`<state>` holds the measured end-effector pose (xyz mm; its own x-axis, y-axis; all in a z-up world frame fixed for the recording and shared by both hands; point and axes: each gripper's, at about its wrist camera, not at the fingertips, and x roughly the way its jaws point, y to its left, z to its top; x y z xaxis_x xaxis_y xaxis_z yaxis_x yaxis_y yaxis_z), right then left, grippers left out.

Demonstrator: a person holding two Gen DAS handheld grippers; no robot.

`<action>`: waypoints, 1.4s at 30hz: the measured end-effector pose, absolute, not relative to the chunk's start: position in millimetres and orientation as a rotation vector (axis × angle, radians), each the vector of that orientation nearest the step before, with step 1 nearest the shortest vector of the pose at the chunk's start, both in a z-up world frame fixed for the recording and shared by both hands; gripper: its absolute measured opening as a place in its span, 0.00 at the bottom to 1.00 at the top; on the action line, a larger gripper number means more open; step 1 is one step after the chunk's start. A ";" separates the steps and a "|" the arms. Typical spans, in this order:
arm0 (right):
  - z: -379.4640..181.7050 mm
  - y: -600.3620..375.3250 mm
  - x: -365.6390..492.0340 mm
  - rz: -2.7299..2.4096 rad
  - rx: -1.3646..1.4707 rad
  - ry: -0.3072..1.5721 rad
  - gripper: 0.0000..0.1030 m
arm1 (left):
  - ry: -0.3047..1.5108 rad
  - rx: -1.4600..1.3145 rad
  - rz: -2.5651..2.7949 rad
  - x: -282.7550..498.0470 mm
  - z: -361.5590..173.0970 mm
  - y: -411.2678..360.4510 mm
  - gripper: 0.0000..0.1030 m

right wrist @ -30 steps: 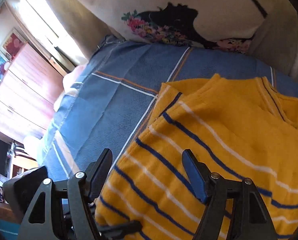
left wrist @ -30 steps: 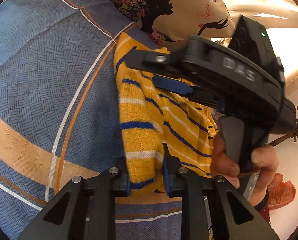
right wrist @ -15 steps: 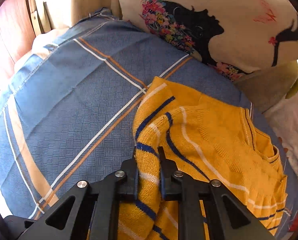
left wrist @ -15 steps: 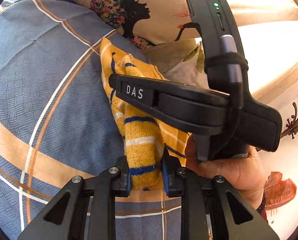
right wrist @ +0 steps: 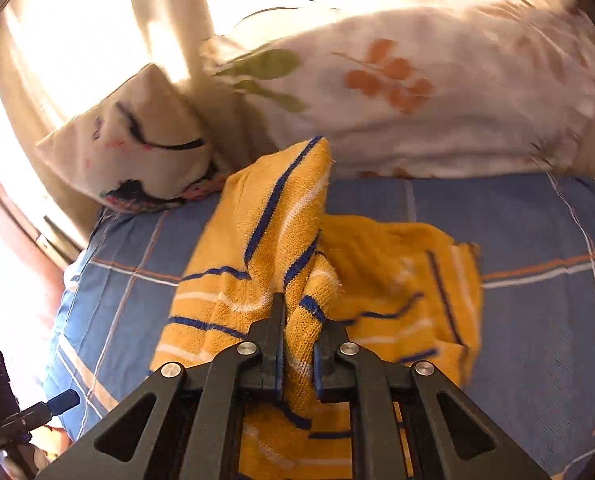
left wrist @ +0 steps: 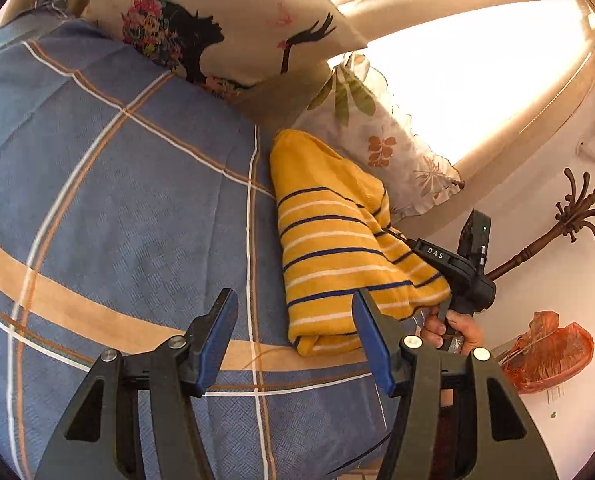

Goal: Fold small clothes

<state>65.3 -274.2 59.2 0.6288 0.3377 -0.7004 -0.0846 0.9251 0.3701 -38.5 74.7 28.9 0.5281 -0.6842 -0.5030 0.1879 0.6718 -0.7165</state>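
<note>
A small yellow sweater (left wrist: pixel 337 248) with blue and white stripes lies partly folded on the blue checked bedspread (left wrist: pixel 117 200). My left gripper (left wrist: pixel 293 344) is open and empty, just in front of the sweater's near folded edge. My right gripper (right wrist: pixel 297 344) is shut on a bunched fold of the sweater (right wrist: pixel 265 240) and holds that part lifted above the bed. In the left wrist view the right gripper (left wrist: pixel 453 276) sits at the sweater's right edge, held by a hand.
A pillow with a woman's silhouette print (left wrist: pixel 217 20) and a leaf-print pillow (left wrist: pixel 381 148) lie at the head of the bed, just behind the sweater. An orange plastic bag (left wrist: pixel 545 348) and a wooden coat stand (left wrist: pixel 569 220) are to the right, off the bed.
My left gripper let go of the sweater, opened and drew back. My right gripper stayed shut on the sweater and carried its fold over toward the right side.
</note>
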 end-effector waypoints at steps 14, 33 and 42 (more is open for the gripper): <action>37.4 -349.7 13.1 0.191 0.420 0.770 0.36 | 0.951 -0.450 -0.658 -1.8 26.7 -42.2 0.56; 20.9 -323.7 60.6 0.088 0.255 0.923 0.24 | 0.959 -0.247 -0.701 -15.2 21.0 -79.7 0.57; 21.9 -367.9 34.2 0.161 0.470 0.862 0.87 | 0.993 -0.498 -0.618 46.5 1.5 -29.6 0.72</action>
<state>34.2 -367.9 21.9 0.6465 0.3220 -0.6917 0.0507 0.8864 0.4601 46.5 -29.6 1.5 0.4030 -0.6804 -0.6122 0.2486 0.7251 -0.6422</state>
